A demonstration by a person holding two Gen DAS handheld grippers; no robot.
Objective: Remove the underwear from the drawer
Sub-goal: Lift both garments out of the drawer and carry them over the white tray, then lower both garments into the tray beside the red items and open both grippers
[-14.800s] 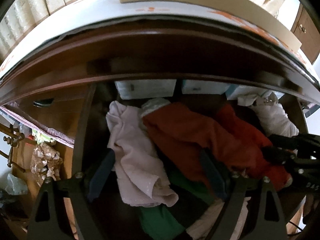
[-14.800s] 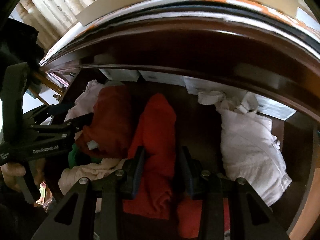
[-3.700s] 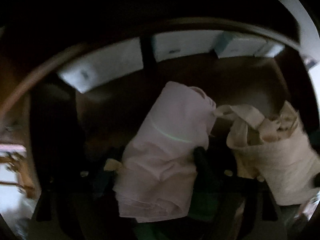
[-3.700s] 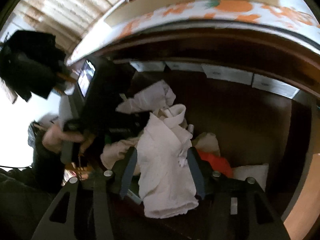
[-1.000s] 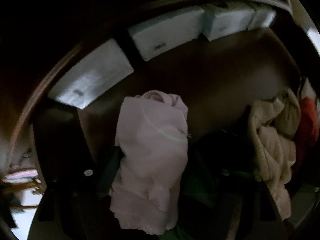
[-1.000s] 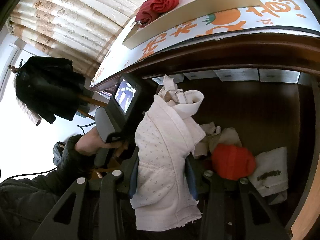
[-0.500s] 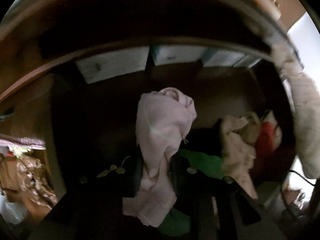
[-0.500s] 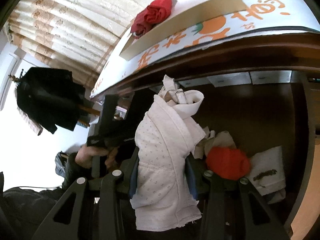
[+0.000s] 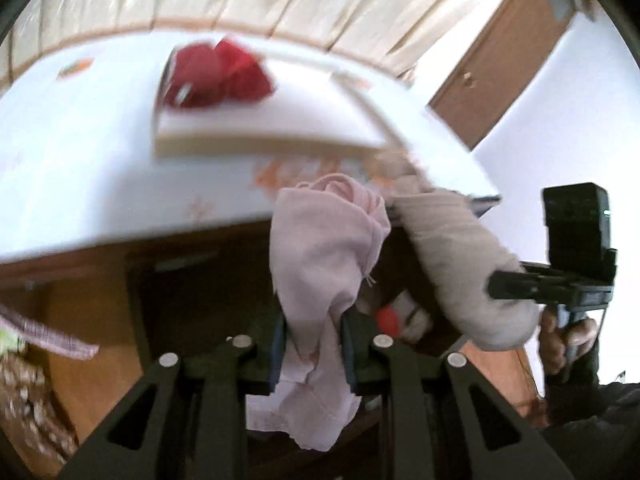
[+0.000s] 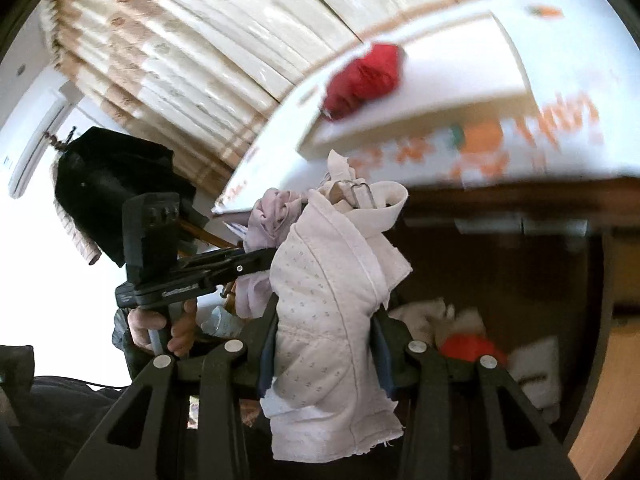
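Underwear is held in both grippers above the open dark wooden drawer. Largest, a white dotted padded garment is clamped by the right gripper. A smaller pale pink soft cloth is pinched by the left gripper. Both should be carried clear of the desk edge to the flat cream tray, where red folded underwear lies.

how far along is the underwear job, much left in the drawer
Done: red pieces already lie on the white tray up top. In hand: the left gripper is shut on a pale pink piece, the right gripper on a white dotted piece, both raised in front of the drawer. Left: a red piece and some white ones remain inside.
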